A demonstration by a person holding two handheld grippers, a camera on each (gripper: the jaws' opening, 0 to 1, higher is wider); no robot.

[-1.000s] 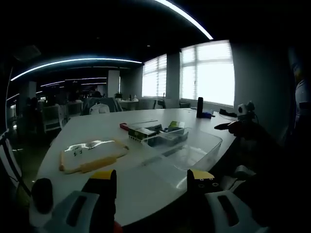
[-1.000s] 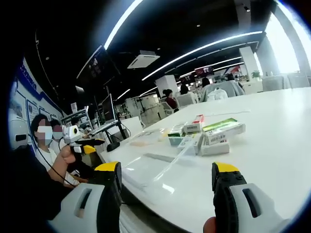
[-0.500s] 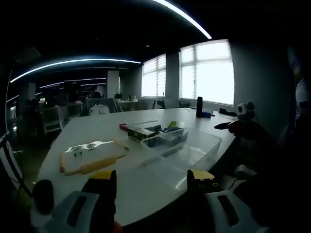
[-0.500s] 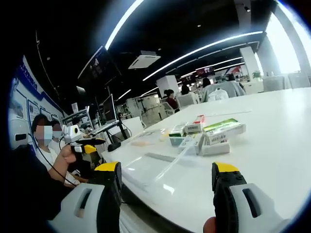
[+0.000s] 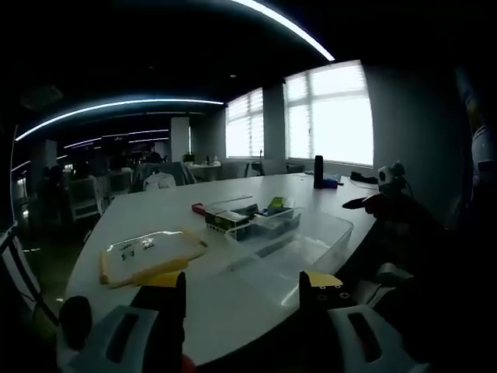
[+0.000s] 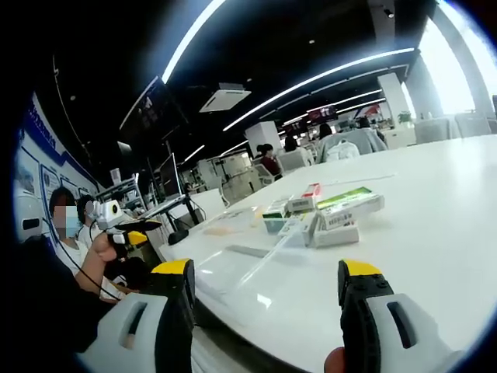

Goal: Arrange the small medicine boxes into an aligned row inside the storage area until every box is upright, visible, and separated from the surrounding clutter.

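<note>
Left gripper (image 5: 242, 289) spread wide, nothing between jaws, held above near edge of white table (image 5: 155, 210). Right gripper (image 6: 265, 281) likewise wide, unloaded. Medicine boxes (image 6: 322, 216) lying jumbled in loose heap on tabletop, at 12 o'clock from right gripper, touching far end of clear plastic bin (image 5: 299, 241). Flat cream-rimmed tray (image 5: 147, 255) at 11 o'clock from left gripper, well apart from boxes

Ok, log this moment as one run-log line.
left hand-held gripper: open, empty | right hand-held gripper: open, empty | medicine boxes: jumbled beside clear bin | row: not started
</note>
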